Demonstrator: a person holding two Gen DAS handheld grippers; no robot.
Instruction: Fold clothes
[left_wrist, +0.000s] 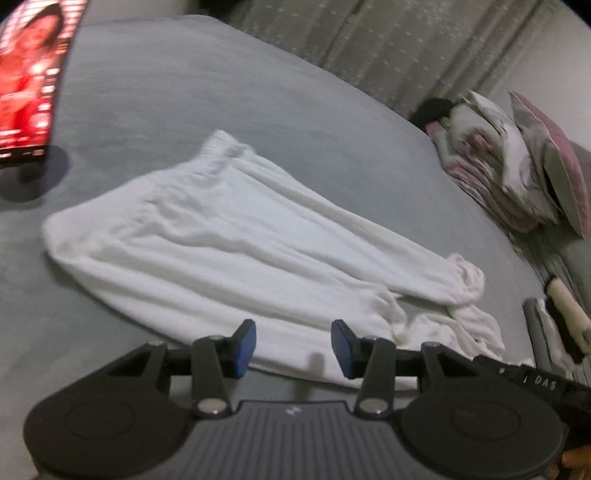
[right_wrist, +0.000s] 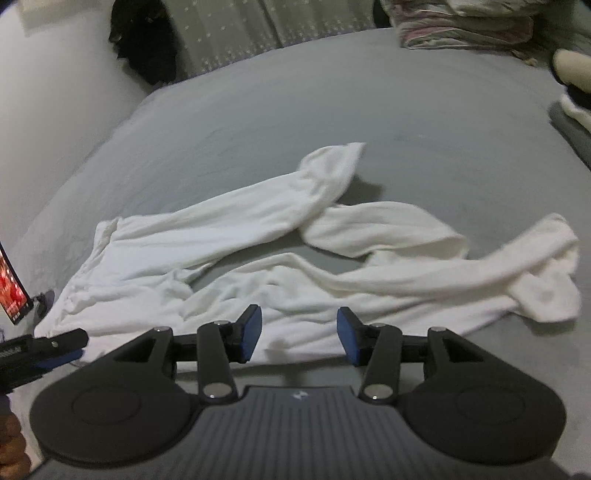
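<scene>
White trousers (left_wrist: 229, 236) flat on grey bed (left_wrist: 207, 88) | left gripper (left_wrist: 293, 349) spread, empty | right gripper (right_wrist: 299, 338) spread, empty

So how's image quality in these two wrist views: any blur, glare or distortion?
Left wrist: soft motion blur, fisheye bends the grey bed, and the red phone screen is blown out. Right wrist: blurred too, worst on the white garment at right; dim, flat light.

White trousers (left_wrist: 236, 236) lie on a plain grey bed (left_wrist: 184, 92). The grippers' fingers (left_wrist: 245, 347) are black with blue pads. Beyond the bed hangs a pale curtain (left_wrist: 388, 40) with small dots; the pillows (left_wrist: 517, 162) show pink and grey florals. The phone (left_wrist: 31, 77) screen glows red.
</scene>
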